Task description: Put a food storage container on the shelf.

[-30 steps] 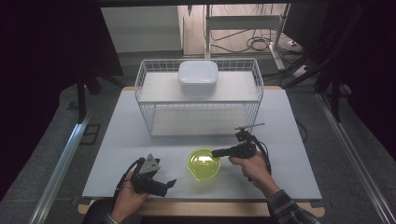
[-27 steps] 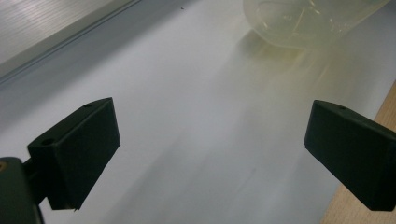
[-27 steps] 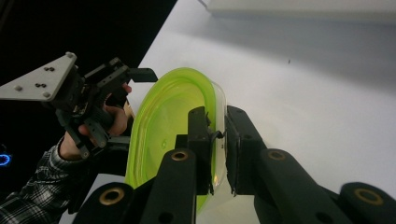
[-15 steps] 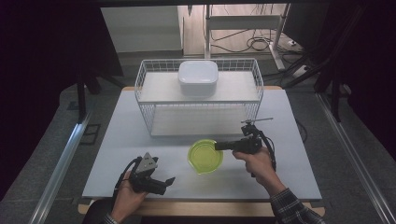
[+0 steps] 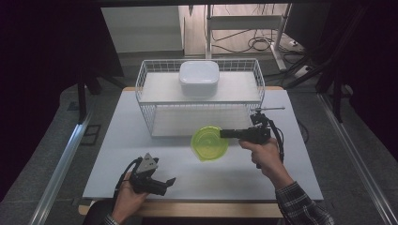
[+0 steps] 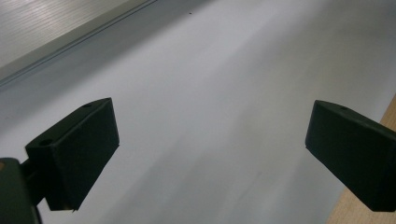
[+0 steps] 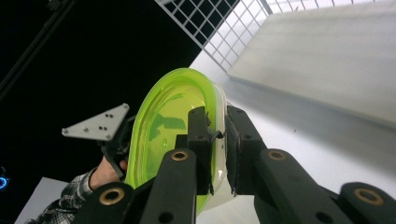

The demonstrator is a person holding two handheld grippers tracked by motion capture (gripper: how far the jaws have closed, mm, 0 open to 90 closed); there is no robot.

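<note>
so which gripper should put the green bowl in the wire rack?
Right. The right gripper already clamps the green bowl just before the wire rack; the left gripper is open, at the table's near edge.

Lab, floor cables (image 5: pixel 256 44), metal frame (image 5: pixel 244 21), dark curtains (image 5: pixel 51 70)

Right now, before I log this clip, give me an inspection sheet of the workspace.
Surface: white table, wooden front edge showing.
Job's things: green bowl, lifted and tilted, gripped by its rim; white wire basket at the back; white lidded container on the basket's top shelf.
Clutter: nothing seen.
Grippers: right gripper shut on the bowl rim; left gripper open, low near the table's front edge, holding nothing.
Cables: one trails from each gripper; more lie on the floor behind the table.
Surroundings: dark curtains either side, metal rack legs behind.
</note>
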